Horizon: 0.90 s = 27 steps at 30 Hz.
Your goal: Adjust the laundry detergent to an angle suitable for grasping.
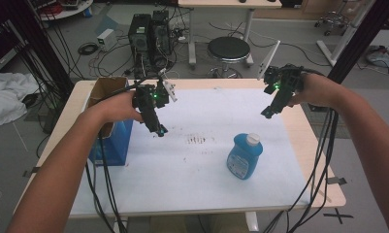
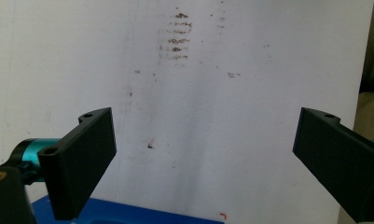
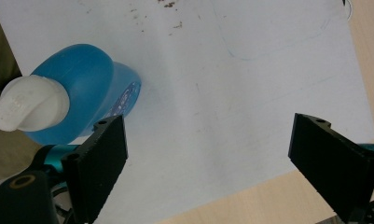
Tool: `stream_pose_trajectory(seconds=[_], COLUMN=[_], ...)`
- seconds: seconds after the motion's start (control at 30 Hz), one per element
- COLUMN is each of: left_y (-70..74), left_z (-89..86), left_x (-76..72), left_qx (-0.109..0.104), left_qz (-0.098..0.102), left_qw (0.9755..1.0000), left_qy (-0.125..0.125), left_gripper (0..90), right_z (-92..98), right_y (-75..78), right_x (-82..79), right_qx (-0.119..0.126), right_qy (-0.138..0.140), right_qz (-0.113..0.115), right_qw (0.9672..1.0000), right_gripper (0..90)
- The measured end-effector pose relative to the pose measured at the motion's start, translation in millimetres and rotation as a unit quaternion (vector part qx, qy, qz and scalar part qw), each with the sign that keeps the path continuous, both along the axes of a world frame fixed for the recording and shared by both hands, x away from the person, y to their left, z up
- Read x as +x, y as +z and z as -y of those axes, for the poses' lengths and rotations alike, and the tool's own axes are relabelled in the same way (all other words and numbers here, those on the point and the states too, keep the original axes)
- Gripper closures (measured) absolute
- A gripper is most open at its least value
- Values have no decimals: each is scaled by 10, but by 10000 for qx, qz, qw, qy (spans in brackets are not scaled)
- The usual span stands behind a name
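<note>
A blue bottle with a white cap stands upright on the white sheet, right of the middle. In the right gripper view the bottle is to the left of and beyond the left jaw, apart from it. My right gripper hangs above the sheet's far right part, open and holding nothing. My left gripper hovers over the sheet's left part beside the blue box, open with nothing between its jaws.
An open blue box with brown cardboard flaps sits at the table's left edge, its blue edge under the left jaws. Brown stains mark the sheet's middle. Cables hang off the front edge. A stool and computer towers stand behind the table.
</note>
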<state>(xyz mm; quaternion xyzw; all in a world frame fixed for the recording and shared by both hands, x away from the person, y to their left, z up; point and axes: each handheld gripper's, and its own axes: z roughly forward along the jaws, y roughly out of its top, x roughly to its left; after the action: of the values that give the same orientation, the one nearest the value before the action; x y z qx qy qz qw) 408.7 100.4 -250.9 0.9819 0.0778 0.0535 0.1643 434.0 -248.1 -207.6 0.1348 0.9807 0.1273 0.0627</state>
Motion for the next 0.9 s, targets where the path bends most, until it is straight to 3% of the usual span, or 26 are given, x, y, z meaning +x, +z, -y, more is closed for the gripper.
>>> stream_pose_trajectory(seconds=[0.9], left_y=[19], left_z=[-49], left_x=[-20], left_qx=[-22], left_qz=[31], left_qw=[9999], left_qy=[129], left_gripper=[60], right_z=[-4], right_y=[2], right_x=[19], right_qx=[25], right_qy=[25], right_qz=[-49], right_qw=[10000], right_gripper=[109])
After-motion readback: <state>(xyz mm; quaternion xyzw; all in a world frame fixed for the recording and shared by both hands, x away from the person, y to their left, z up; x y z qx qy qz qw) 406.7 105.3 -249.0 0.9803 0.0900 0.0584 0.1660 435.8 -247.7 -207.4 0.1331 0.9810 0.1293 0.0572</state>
